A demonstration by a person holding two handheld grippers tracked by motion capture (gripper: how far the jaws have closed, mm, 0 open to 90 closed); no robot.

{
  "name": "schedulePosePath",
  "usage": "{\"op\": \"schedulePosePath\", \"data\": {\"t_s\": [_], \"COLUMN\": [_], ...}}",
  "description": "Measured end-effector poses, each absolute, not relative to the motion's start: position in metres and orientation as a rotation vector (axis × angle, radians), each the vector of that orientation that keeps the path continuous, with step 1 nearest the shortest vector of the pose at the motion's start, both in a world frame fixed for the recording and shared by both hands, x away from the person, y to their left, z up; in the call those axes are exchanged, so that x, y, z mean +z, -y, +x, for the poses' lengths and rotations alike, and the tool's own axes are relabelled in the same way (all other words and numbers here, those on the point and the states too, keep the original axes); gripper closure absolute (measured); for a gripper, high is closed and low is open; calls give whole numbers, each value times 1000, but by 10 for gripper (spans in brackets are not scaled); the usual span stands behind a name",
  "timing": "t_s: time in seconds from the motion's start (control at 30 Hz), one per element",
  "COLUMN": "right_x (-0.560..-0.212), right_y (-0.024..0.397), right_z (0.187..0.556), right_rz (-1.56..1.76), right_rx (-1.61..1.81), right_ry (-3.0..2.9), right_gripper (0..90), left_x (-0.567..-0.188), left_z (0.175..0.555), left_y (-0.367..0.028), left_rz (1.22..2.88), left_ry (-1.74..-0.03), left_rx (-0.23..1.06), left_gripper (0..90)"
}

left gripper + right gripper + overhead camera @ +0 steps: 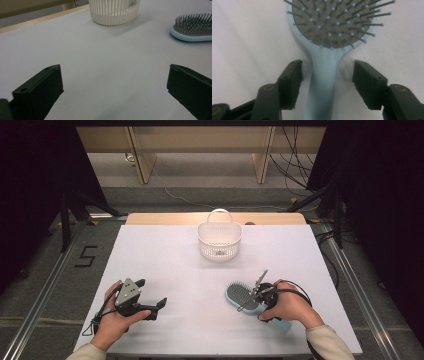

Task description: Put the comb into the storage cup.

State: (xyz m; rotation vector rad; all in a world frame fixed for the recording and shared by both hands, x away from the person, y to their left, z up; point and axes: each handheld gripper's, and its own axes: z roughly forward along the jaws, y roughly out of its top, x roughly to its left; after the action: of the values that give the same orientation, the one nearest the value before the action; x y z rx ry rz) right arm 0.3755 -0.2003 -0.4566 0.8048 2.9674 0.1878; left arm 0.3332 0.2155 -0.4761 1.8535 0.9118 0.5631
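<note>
Brush [239, 295] lies flat on the table [165, 270], bristles up, at our right, on the near half. Light blue body, grey bristle pad. Its head points toward the table's middle; its handle runs back under our right hand [286, 305].

Right gripper [327, 75] is over the handle. In the right gripper view the handle comes up between the two black jaws, with a gap of white table showing on each side of it. So: jaws straddle the handle, pads not pressing on it, nothing grasped. The handle sits a bit nearer the jaw at that view's left. The brush head is just past the jaw tips.

Left gripper [150, 307] is at our left on the near half, well apart from the brush. Our left hand [116, 320] holds it low over the table. The left gripper view shows its jaws spread wide, released, bare table between them.

Basket [219, 240]: white, slatted, handle up, standing at the far middle of the table, well apart from both grippers. In the left gripper view it is straight ahead, with the brush head off to that view's right.

Table top is white with a wooden strip along its far edge.
</note>
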Motion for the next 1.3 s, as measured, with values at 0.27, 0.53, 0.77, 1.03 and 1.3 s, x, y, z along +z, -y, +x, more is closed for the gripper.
{"op": "schedulePosePath", "data": {"t_s": [0.27,0.53,0.77,1.03,1.3], "right_x": [-456,-455,-454,-455,-455], "right_y": [196,190,187,187,188], "right_z": [376,378,377,377,377], "right_rz": [800,782,788,823,893], "right_rx": [160,105,89,103,103], "right_ry": [-2985,-3008,-3016,-3006,-2981], "right_gripper": [479,546,637,656,705], "left_x": [-476,-476,-476,-476,-476], "left_z": [333,333,333,333,333], "left_y": [-215,-215,-215,-215,-215], "left_rz": [1854,1853,1854,1854,1854], "left_ry": [-911,-912,-911,-911,-908], "left_rx": [563,563,563,562,562], "left_gripper": [0,0,0,0,0]}}
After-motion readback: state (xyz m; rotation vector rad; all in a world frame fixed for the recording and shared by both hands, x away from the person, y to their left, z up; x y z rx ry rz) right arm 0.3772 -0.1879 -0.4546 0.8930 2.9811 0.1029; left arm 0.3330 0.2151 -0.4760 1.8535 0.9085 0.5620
